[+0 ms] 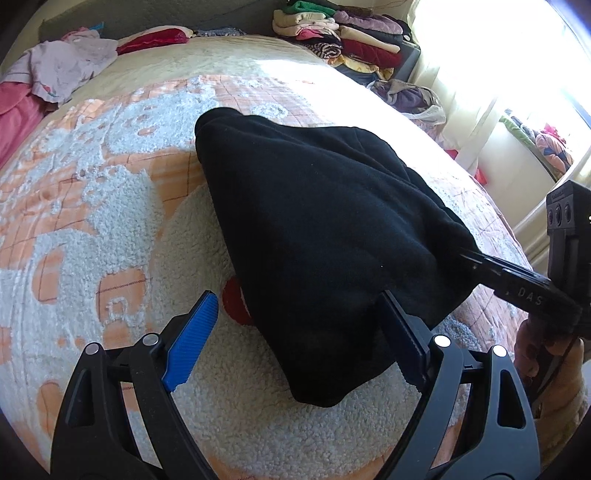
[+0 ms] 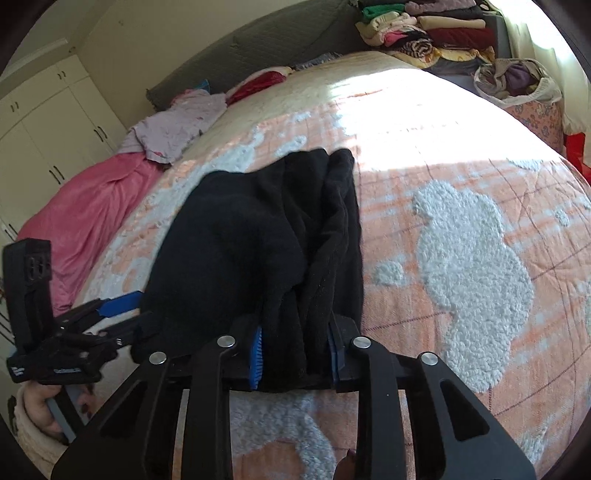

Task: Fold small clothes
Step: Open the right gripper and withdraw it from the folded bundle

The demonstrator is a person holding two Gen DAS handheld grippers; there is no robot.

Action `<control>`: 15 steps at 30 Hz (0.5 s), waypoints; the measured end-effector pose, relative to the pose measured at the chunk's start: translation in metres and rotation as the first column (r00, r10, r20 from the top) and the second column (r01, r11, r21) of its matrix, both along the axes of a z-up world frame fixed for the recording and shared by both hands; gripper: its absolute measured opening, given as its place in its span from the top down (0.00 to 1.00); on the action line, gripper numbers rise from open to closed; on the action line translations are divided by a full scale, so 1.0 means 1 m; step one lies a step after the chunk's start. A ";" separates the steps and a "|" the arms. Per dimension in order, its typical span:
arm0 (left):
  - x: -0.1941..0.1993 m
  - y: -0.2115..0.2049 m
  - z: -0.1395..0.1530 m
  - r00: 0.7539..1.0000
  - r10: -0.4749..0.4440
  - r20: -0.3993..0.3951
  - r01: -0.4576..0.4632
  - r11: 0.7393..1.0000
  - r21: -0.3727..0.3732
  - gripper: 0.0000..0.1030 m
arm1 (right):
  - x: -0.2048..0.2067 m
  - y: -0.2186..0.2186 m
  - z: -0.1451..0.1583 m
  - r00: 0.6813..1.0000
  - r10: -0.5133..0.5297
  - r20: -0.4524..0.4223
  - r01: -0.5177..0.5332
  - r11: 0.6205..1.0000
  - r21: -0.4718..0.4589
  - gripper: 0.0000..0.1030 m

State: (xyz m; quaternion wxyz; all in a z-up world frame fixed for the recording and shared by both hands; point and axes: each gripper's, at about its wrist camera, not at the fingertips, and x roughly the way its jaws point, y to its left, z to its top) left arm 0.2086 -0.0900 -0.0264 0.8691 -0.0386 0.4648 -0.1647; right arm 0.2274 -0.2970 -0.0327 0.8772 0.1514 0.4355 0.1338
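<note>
A black fleece garment [image 1: 325, 221] lies bunched on the orange and white bedspread [image 1: 92, 184]. My left gripper [image 1: 297, 295] stands open and wide at the garment's near end. Its left blue pad [image 1: 190, 343] rests bare over the bedspread, and the cloth drapes against its right finger. My right gripper [image 2: 295, 354] is shut on a gathered fold of the black garment [image 2: 266, 229], with fabric squeezed between both blue pads. In the left wrist view the right gripper [image 1: 476, 264] enters from the right and bites the garment's side edge. The left gripper [image 2: 122, 310] shows at the left of the right wrist view.
A stack of folded clothes [image 2: 424, 29] sits at the far corner beside the bed. A lilac garment [image 2: 177, 122] and a pink blanket [image 2: 85, 210] lie along the bed's far left. A white bag of clothes [image 2: 517, 81] stands at the right, near a bright window.
</note>
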 end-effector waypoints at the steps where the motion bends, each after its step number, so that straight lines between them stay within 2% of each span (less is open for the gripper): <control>1: 0.000 0.001 -0.003 1.000 0.002 -0.009 -0.002 1.000 -0.005 0.23 | -0.002 0.000 -0.003 1.000 -0.010 0.005 0.010 1.000 0.010 0.67; 4: -0.002 0.002 -0.002 1.000 0.005 -0.009 -0.005 1.000 -0.012 0.23 | -0.010 0.001 0.004 0.999 -0.037 0.029 0.038 0.999 -0.015 0.60; 9: -0.015 0.005 0.010 1.000 0.009 0.025 -0.008 1.000 -0.025 0.23 | -0.034 0.009 0.026 0.991 -0.056 0.120 0.071 0.990 -0.125 0.46; 11: -0.022 0.006 0.017 0.999 0.010 0.046 -0.009 1.000 -0.029 0.22 | -0.047 0.010 0.038 0.983 -0.068 0.173 0.096 0.983 -0.154 0.32; 12: -0.027 0.007 0.022 0.998 0.013 0.062 -0.011 0.999 -0.032 0.19 | -0.055 0.010 0.043 0.977 -0.071 0.203 0.105 0.981 -0.165 0.29; 14: -0.037 0.009 0.031 0.995 0.018 0.097 -0.014 0.999 -0.040 0.19 | -0.068 0.012 0.054 0.964 -0.074 0.255 0.127 0.972 -0.196 0.14; 15: -0.042 0.010 0.035 0.993 0.022 0.113 -0.017 0.999 -0.044 0.18 | -0.076 0.014 0.059 0.956 -0.077 0.284 0.142 0.966 -0.217 0.10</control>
